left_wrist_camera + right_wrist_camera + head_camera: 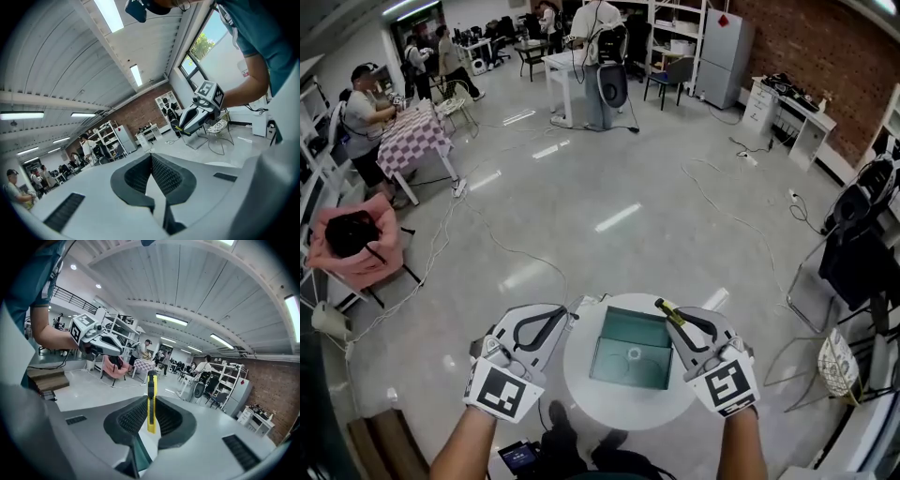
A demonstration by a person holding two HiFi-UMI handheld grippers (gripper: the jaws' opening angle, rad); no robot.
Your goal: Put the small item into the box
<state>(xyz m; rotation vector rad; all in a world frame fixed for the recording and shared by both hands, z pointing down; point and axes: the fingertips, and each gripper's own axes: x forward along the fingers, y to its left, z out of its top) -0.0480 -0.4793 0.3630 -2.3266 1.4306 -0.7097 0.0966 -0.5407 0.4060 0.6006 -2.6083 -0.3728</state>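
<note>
The left tongs [562, 317] are squeezed together with nothing in them. They wait just beside the box, out of the way. The right tongs [667, 314] pinch a yellow knife [151, 401] tight between the pads so it does not slip. The knife sticks out past the tips, by the right edge of the green box [609, 361]. The box sits open on the round white tabletop [581, 389], so I think the knife can go straight down into it. A little ring [633, 354] lies inside the box. Far behind, people work at desks.
</note>
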